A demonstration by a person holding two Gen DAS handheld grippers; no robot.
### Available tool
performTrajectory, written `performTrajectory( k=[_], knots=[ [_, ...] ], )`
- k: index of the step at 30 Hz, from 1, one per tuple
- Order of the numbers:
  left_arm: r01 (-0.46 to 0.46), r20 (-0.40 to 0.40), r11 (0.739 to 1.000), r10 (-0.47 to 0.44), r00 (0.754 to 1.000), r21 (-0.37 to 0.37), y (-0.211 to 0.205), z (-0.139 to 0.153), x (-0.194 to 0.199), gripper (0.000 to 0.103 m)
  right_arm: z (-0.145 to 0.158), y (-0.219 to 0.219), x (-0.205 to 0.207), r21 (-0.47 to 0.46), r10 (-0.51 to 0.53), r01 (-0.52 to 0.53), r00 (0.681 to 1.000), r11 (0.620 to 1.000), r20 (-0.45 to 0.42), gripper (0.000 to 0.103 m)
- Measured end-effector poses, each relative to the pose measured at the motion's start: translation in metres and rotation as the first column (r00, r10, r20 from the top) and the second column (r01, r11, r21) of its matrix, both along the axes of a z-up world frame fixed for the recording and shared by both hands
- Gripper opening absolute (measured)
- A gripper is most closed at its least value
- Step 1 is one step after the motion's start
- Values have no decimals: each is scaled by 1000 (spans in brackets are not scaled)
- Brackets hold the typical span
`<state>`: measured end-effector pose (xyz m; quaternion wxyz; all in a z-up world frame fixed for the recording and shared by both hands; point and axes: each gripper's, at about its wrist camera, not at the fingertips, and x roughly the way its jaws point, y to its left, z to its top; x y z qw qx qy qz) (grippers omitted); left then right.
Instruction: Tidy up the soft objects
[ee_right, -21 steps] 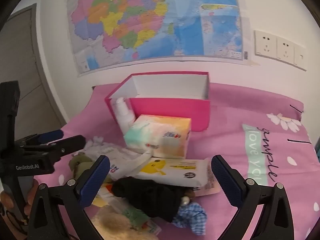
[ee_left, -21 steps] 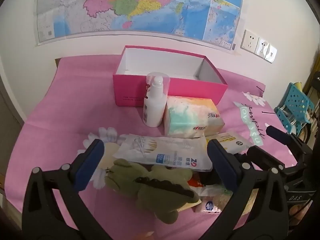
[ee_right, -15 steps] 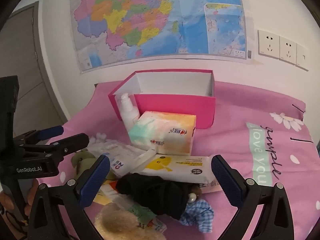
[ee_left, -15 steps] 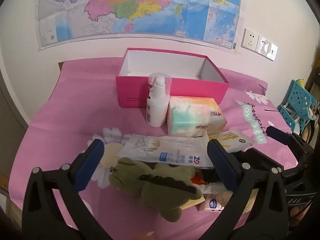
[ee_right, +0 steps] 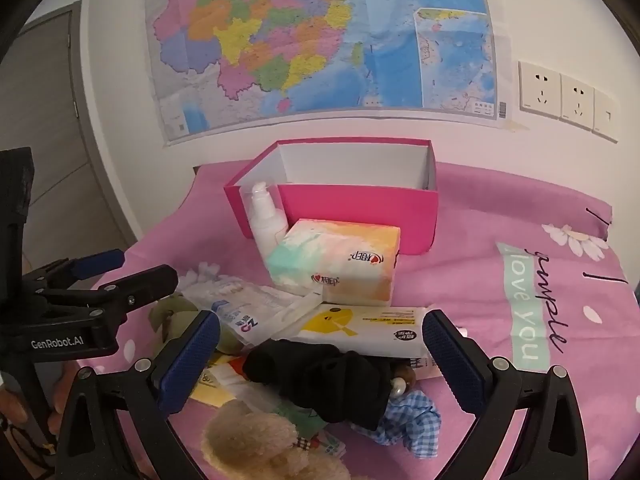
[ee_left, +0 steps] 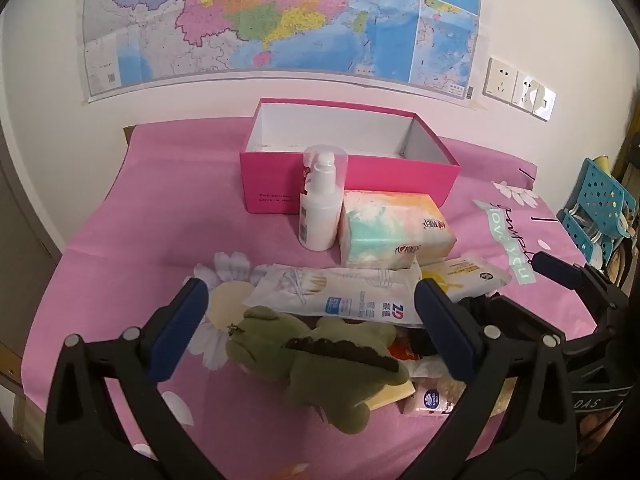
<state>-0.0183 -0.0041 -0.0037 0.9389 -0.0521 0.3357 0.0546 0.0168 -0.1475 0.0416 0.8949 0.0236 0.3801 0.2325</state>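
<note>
An open pink box (ee_left: 348, 182) (ee_right: 356, 206) stands at the back of the pink cloth, its inside white and bare. My left gripper (ee_left: 310, 330) is open above a green plush crocodile (ee_left: 316, 360). My right gripper (ee_right: 320, 360) is open above a black soft item (ee_right: 324, 376), a blue checked cloth (ee_right: 404, 420) and a tan plush toy (ee_right: 260, 448). A tissue pack (ee_left: 392, 236) (ee_right: 336, 268), a cotton swab bag (ee_left: 340, 292) and a yellow wipes pack (ee_right: 360, 330) lie in between.
A white pump bottle (ee_left: 320, 208) (ee_right: 266, 220) stands in front of the box. A blue perforated rack (ee_left: 596, 208) is off the table's right edge. A map and wall sockets (ee_right: 560, 98) are behind. The left gripper (ee_right: 100, 280) shows in the right wrist view.
Both grippers have drawn back and up a little, so the box and pile sit lower and farther in view. Nothing was taken hold of.
</note>
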Motion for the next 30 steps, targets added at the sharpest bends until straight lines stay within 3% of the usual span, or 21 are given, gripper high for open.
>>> performTrajectory(
  k=[30],
  knots=[
    [3, 0, 1000, -3, 1000, -1, 2, 1, -7, 103, 2, 0, -6, 36, 12, -13, 1000, 999, 15, 103]
  ],
)
